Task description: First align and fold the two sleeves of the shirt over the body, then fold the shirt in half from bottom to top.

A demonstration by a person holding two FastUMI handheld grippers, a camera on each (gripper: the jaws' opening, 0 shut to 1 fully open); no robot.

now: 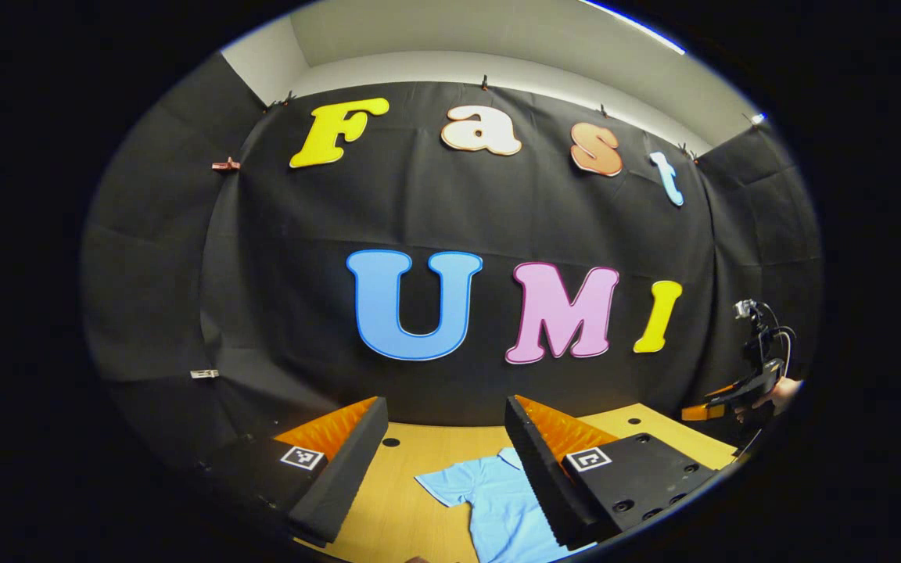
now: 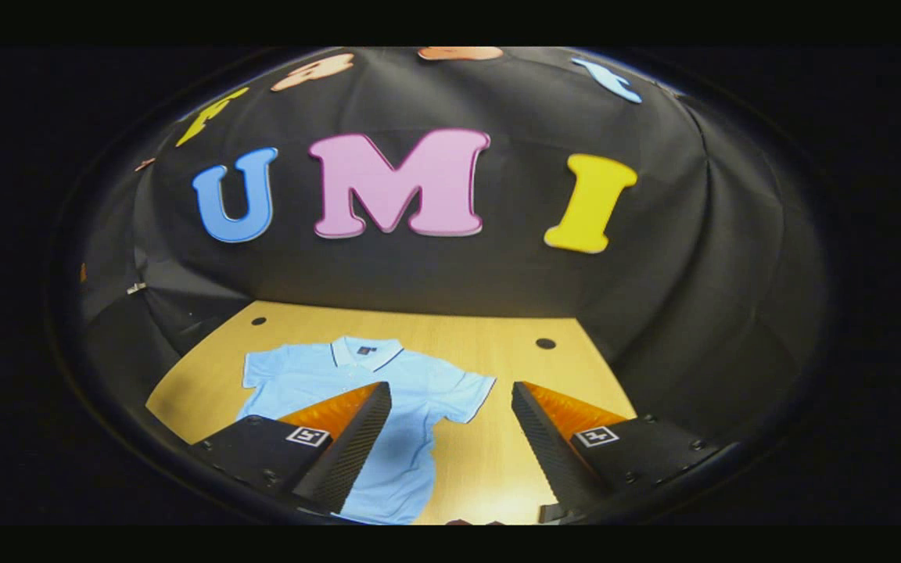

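The shirt [image 2: 388, 383] lay flat, collar toward twelve o'clock, sleeves spread for folding; both tongs [image 1: 444, 450] [image 2: 450, 430] hovered wide open, holding nothing, above the tabletop [image 2: 497, 344].

This is a recording booth, like a small lab set. Black cloth [image 1: 263, 258] is clipped up as walls in the middle of the frame, white room wall [image 1: 497, 70] shows above, and a plain wooden table [image 2: 497, 344] stands below.

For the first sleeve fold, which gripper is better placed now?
Probably the left gripper: it hangs open low over the shirt, one sleeve lying between its fingers. The right gripper, open too, views the shirt from farther back.
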